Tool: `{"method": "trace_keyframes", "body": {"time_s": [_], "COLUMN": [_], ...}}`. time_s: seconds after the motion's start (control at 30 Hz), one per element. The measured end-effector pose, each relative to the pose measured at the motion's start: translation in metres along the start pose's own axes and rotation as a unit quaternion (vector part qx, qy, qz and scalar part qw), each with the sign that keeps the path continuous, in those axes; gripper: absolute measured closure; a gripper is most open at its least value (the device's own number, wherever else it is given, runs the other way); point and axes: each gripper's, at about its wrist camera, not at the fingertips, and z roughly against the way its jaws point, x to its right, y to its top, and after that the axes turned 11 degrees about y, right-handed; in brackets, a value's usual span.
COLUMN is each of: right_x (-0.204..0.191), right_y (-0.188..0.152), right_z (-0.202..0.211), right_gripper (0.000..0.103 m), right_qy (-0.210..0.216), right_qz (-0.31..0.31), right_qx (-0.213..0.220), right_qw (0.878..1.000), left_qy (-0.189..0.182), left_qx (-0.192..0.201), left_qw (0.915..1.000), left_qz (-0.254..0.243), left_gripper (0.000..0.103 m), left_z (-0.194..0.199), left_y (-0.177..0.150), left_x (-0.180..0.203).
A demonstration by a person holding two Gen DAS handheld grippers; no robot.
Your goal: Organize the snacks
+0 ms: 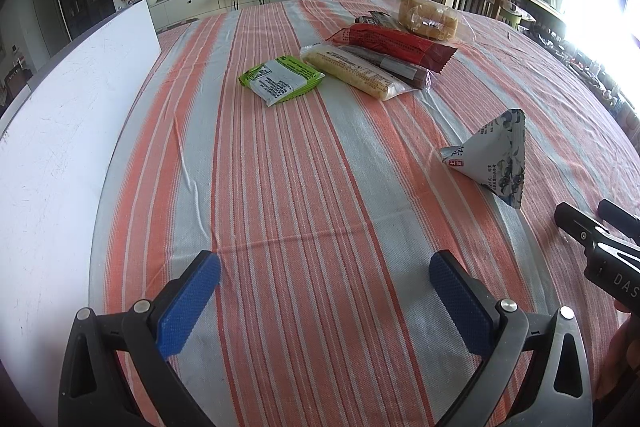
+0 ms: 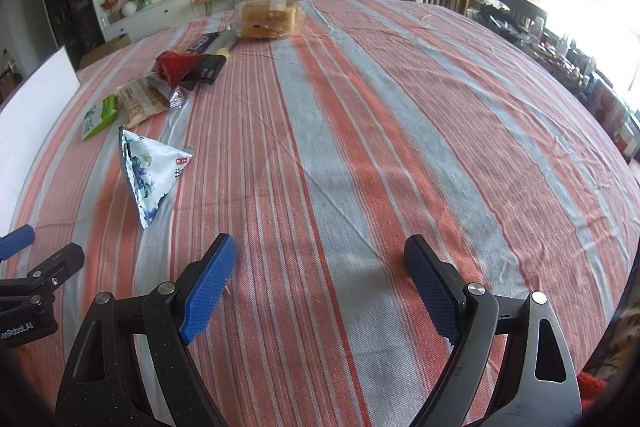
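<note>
Snacks lie in a row on the striped tablecloth: a green packet (image 1: 282, 79) (image 2: 100, 117), a pale yellow bar (image 1: 358, 75) (image 2: 136, 101), a dark bar (image 1: 394, 65), a red packet (image 1: 394, 45) (image 2: 174, 65) and bagged bread (image 1: 428, 18) (image 2: 269, 19). A white triangular pouch with blueberry print (image 1: 492, 157) (image 2: 150, 175) stands apart, nearer to me. My left gripper (image 1: 324, 269) is open over bare cloth, well short of the row. My right gripper (image 2: 320, 255) is open too, with the pouch ahead on its left. Neither holds anything.
A white board (image 1: 72, 115) (image 2: 38, 95) lies along the table's left side. Striped cloth (image 2: 400, 131) covers the table to the right. Beyond the far edge are a TV cabinet, an orange chair and wooden chairs. The right gripper's body (image 1: 600, 247) shows at the left view's right edge.
</note>
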Motion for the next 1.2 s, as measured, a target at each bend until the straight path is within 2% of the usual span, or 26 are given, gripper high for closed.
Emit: {"method": "trace_keyframes", "body": {"time_s": [0.13, 0.23, 0.33, 0.43, 0.53, 0.67, 0.8, 1.0, 1.1, 1.2], "right_x": [0.0, 0.0, 0.0, 0.0, 0.0, 0.0, 0.0, 0.0, 0.0, 0.0], "right_y": [0.0, 0.0, 0.0, 0.0, 0.0, 0.0, 0.0, 0.0, 0.0, 0.0], "right_z": [0.0, 0.0, 0.0, 0.0, 0.0, 0.0, 0.0, 0.0, 0.0, 0.0], "right_gripper": [0.014, 0.014, 0.014, 0.014, 0.014, 0.014, 0.014, 0.014, 0.014, 0.014], "right_qy": [0.0, 0.0, 0.0, 0.0, 0.0, 0.0, 0.0, 0.0, 0.0, 0.0], "right_qz": [0.0, 0.0, 0.0, 0.0, 0.0, 0.0, 0.0, 0.0, 0.0, 0.0], "right_qx": [0.0, 0.0, 0.0, 0.0, 0.0, 0.0, 0.0, 0.0, 0.0, 0.0], "right_qw": [1.0, 1.0, 1.0, 1.0, 1.0, 1.0, 1.0, 1.0, 1.0, 1.0], "left_qy": [-0.003, -0.025, -0.057, -0.06, -0.056, -0.055, -0.037, -0.016, 0.002, 0.005], "left_qx": [-0.001, -0.037, -0.048, -0.06, -0.082, -0.126, -0.154, -0.157, -0.15, -0.137], "left_qw": [1.0, 0.9989, 0.9965, 0.992, 0.984, 0.9765, 0.9668, 0.9709, 0.9766, 0.9778], "left_qz": [0.001, -0.01, 0.037, 0.093, 0.148, 0.166, 0.2, 0.18, 0.153, 0.158], "left_gripper": [0.0, 0.0, 0.0, 0.0, 0.001, 0.001, 0.008, 0.009, 0.009, 0.015], "left_z": [-0.003, -0.005, -0.002, -0.007, -0.019, -0.055, -0.088, -0.108, -0.113, -0.11], "left_y": [0.001, 0.01, 0.027, 0.052, 0.082, 0.118, 0.136, 0.151, 0.153, 0.15], "left_x": [-0.001, -0.005, -0.025, -0.048, -0.064, -0.068, -0.075, -0.057, -0.046, -0.05]}}
